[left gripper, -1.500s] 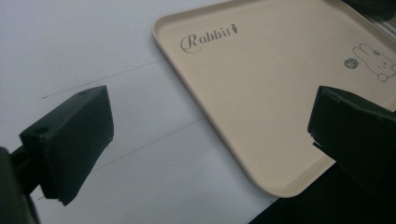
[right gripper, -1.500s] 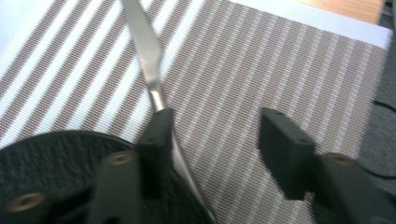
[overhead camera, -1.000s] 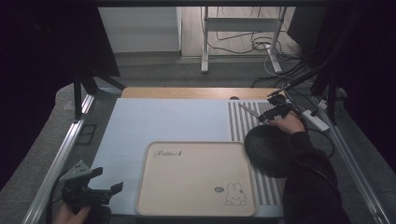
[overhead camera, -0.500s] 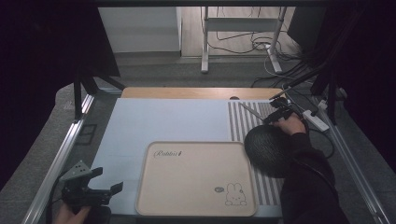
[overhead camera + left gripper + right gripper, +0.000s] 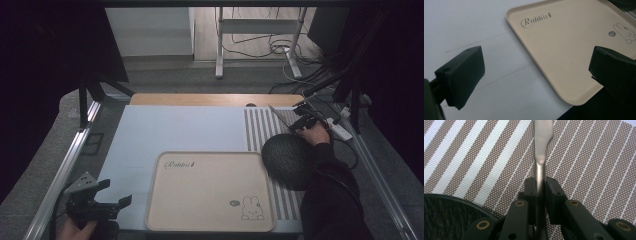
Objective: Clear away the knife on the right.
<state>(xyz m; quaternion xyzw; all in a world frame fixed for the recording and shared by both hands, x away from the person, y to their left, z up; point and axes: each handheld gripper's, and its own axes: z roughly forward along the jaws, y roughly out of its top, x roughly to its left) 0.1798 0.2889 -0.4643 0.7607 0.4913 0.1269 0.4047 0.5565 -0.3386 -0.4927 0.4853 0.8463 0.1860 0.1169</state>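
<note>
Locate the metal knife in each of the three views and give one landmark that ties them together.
High view: the metal knife lies slanted at the far right, over the striped placemat, its near end in the right tool.
Left gripper view: not in it; the beige tray lies ahead.
Right gripper view: top centre, the handle running down between the shut jaws.
Shared landmark: the dark round plate, at the lower left of the right gripper view.
</note>
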